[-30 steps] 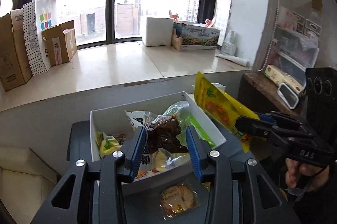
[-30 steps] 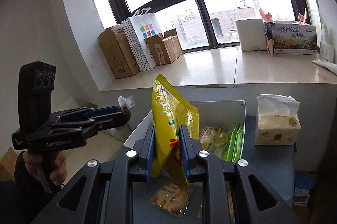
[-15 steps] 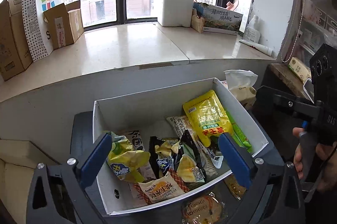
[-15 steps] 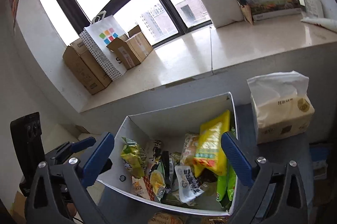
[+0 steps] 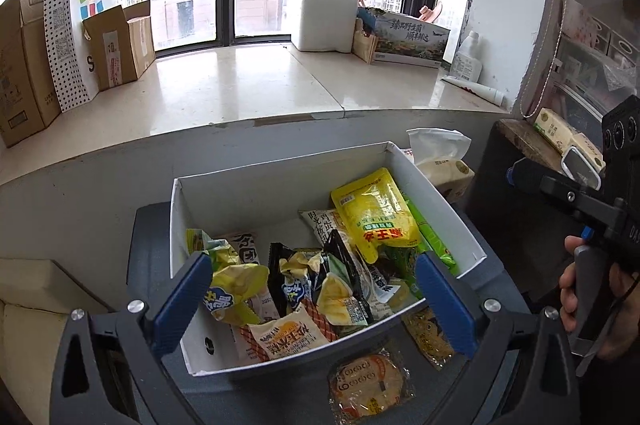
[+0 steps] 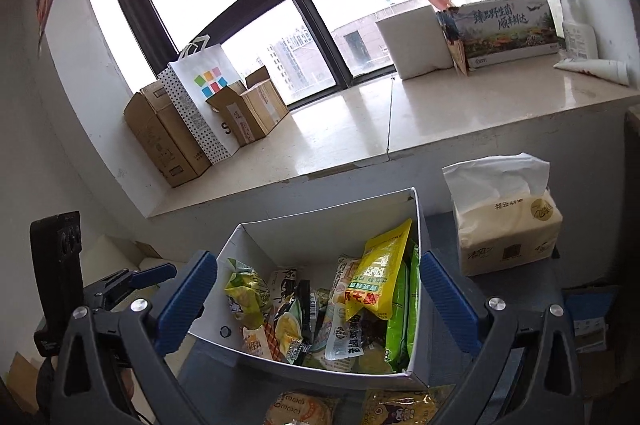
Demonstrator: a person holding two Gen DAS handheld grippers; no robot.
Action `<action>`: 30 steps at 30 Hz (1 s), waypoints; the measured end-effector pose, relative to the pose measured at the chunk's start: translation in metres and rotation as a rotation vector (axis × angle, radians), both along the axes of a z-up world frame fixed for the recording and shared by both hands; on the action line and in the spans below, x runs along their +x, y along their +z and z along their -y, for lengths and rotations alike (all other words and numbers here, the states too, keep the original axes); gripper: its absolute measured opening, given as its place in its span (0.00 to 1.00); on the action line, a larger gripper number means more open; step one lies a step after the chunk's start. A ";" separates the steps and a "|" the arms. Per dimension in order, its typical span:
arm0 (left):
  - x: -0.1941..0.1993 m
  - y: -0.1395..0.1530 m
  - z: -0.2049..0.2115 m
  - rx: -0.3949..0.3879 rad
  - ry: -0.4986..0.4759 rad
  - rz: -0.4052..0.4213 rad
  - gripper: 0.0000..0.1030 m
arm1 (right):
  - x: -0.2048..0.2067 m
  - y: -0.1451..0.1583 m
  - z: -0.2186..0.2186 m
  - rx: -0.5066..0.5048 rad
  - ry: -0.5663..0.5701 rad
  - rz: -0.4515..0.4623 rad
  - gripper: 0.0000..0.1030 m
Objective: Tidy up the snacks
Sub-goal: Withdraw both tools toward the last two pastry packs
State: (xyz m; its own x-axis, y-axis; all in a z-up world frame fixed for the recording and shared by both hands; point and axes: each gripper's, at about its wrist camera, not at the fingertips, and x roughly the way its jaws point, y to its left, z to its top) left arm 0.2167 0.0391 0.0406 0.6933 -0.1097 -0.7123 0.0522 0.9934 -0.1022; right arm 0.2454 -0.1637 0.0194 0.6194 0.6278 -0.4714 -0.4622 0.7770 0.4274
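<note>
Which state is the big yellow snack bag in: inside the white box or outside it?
Inside: the yellow bag leans among other packets within the white box, and neither open gripper touches it.

Dark grey table (image 5: 492,273), white snack box (image 5: 280,185), tissue pack (image 6: 506,235), two loose packets, perhaps biscuits (image 5: 370,381)

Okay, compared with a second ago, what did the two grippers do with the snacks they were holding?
Both let go. The right hand-held gripper released the yellow snack bag, now lying in the white box. The left hand-held gripper dropped its dark packet there too. Both now hover wide open. The round cake packet stayed on the table, outside the box.
</note>
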 end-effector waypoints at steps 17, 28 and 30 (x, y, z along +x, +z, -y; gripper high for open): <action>-0.138 -0.030 0.029 -0.131 -0.026 0.045 1.00 | -0.135 -0.056 0.068 -0.099 -0.036 0.042 1.00; -0.153 -0.065 0.044 -0.099 0.002 -0.028 1.00 | -0.105 -0.151 0.019 -0.369 -0.033 -0.128 1.00; -0.152 -0.066 0.044 -0.100 0.003 -0.034 1.00 | -0.092 -0.157 0.010 -0.380 -0.014 -0.150 1.00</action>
State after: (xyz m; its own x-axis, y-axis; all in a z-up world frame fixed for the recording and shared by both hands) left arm 0.0648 -0.0045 -0.0256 0.6693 -0.1789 -0.7211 0.0436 0.9784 -0.2022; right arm 0.1538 -0.1741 -0.1377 0.5333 0.3837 -0.7539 -0.4051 0.8982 0.1706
